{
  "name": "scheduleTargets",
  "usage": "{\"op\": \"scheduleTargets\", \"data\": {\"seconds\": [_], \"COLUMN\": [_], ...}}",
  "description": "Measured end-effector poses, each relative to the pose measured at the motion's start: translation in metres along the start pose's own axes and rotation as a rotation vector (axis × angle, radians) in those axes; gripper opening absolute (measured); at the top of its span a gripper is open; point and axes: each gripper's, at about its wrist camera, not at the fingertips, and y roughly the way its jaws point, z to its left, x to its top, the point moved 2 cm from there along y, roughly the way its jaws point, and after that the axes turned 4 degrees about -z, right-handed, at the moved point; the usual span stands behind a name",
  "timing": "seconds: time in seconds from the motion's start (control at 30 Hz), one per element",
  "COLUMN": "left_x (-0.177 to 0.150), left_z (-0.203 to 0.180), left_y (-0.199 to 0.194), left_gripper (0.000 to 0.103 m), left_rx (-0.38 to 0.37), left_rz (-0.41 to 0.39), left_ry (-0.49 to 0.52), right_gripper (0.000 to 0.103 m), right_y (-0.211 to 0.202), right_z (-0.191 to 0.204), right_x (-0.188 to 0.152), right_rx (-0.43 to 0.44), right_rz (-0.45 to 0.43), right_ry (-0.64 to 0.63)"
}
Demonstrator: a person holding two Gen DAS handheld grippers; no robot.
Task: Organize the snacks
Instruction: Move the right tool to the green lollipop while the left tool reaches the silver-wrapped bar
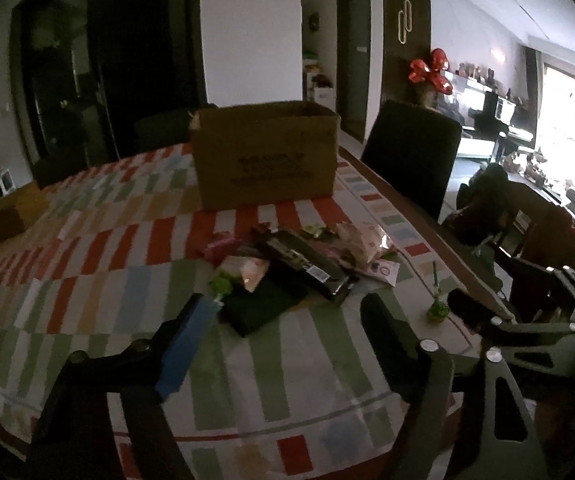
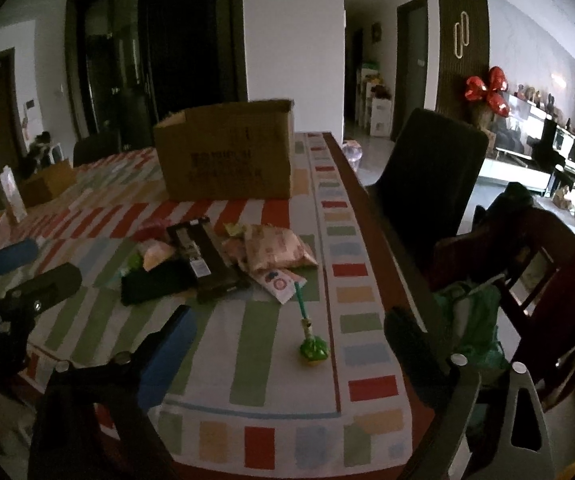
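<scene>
A pile of snack packets (image 1: 287, 268) lies on the striped tablecloth (image 1: 127, 280): a long black packet (image 1: 307, 264), a dark green one (image 1: 263, 304), pink and cream bags (image 1: 363, 244). The pile also shows in the right wrist view (image 2: 215, 260). An open cardboard box (image 1: 265, 156) stands behind it, also in the right wrist view (image 2: 227, 156). My left gripper (image 1: 287, 308) is open and empty, just short of the pile. My right gripper (image 2: 287, 320) is open and empty, nearer the table's right edge, with a green lollipop-like item (image 2: 312, 344) between its fingers' lines.
A dark chair (image 2: 427, 176) stands at the table's right side, and a wooden chair with a green bag (image 2: 475, 328) is nearer. A small box (image 2: 47, 184) and a white carton (image 2: 10, 192) sit at the far left of the table.
</scene>
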Motion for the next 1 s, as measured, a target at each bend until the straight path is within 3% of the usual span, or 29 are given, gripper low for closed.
{"op": "scheduleTargets", "data": {"seconds": [0.37, 1.0], "left_x": [0.001, -0.006], "left_z": [-0.009, -0.018], "left_y": [0.053, 0.124], "left_gripper": [0.053, 0.033], "left_rx": [-0.093, -0.155], "left_rz": [0.089, 0.178], "left_ry": [-0.05, -0.104], "right_gripper": [0.074, 0.049], "right_y": [0.042, 0.087], "right_z": [-0.007, -0.023], "right_x": [-0.015, -0.035], "right_rx": [0.042, 0.043], "right_rz": [0.116, 0.26], "right_ry": [0.027, 0.079]}}
